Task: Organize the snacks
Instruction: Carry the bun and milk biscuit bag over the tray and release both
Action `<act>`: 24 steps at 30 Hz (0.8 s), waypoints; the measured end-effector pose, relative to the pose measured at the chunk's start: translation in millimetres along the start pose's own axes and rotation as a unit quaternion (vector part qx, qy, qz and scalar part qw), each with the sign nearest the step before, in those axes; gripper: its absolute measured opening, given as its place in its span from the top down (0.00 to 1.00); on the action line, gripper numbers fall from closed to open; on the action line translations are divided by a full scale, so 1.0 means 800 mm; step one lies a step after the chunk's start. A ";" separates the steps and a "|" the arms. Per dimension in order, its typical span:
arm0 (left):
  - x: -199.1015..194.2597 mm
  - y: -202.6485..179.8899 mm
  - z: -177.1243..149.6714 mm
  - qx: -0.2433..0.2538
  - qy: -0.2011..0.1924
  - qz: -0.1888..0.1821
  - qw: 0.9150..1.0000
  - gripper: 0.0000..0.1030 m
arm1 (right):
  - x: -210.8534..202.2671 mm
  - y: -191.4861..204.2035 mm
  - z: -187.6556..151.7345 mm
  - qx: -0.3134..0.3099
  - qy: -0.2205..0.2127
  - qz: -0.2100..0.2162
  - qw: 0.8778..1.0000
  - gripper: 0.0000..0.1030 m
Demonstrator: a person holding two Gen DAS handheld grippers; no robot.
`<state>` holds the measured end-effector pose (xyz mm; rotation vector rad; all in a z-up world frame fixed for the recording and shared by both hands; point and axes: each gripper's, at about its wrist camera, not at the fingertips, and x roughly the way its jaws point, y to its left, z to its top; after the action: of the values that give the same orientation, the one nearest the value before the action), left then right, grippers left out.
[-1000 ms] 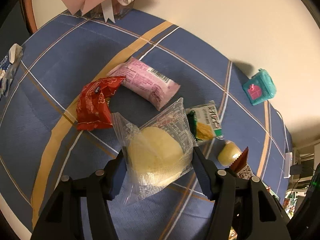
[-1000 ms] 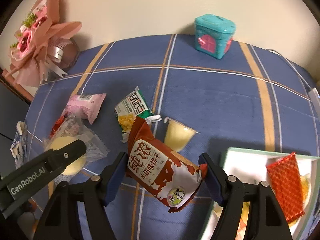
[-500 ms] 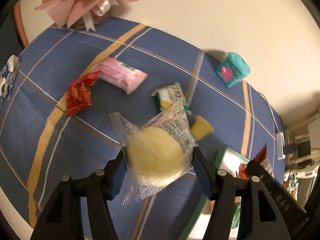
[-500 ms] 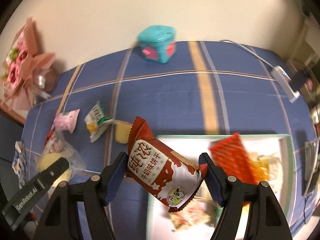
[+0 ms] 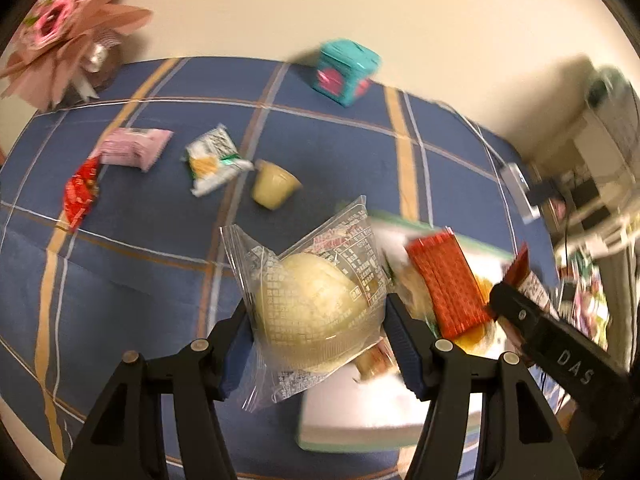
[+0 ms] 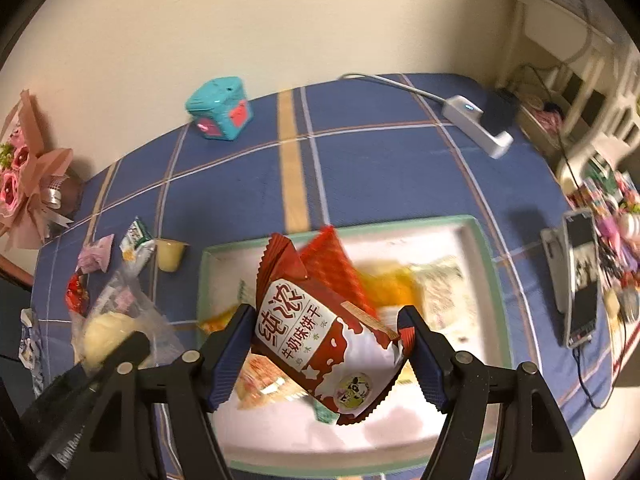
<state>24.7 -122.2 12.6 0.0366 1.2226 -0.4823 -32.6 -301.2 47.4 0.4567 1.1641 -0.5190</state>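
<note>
My left gripper (image 5: pixel 318 344) is shut on a clear-wrapped yellow bun (image 5: pixel 316 304), held just over the left edge of the white tray (image 5: pixel 360 420). My right gripper (image 6: pixel 326 356) is shut on a red-and-white biscuit packet (image 6: pixel 320 340) above the tray (image 6: pixel 486 264), which holds a red mesh packet (image 6: pixel 336 264) and several other snacks. On the blue cloth to the left lie a pink packet (image 5: pixel 134 148), a red packet (image 5: pixel 80 194), a green-white packet (image 5: pixel 212 160) and a yellow jelly cup (image 5: pixel 274 184).
A teal toy box (image 6: pixel 220 108) stands by the wall. A pink bouquet (image 5: pixel 64 28) sits at the table's far left corner. A white charger with cable (image 6: pixel 476 124) and a phone (image 6: pixel 580 276) lie along the right side, with clutter beyond the table's edge.
Both grippers have carried their snacks to the right, away from the loose packets and over the tray. The views have also rolled, and the tray now fills the right wrist view.
</note>
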 end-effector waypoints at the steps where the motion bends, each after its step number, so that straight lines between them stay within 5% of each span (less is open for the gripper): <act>1: 0.003 -0.006 -0.004 0.007 0.005 -0.001 1.000 0.38 | -0.002 -0.007 -0.004 0.004 0.000 -0.002 1.000 0.27; 24: 0.048 -0.055 -0.094 0.080 0.082 0.024 0.993 0.37 | 0.035 -0.064 -0.095 0.034 0.086 -0.035 0.995 0.27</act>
<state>-48.8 -153.3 -38.8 0.2461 1.3388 -0.5436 -111.5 -301.5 -7.4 0.5290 1.3338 -0.5909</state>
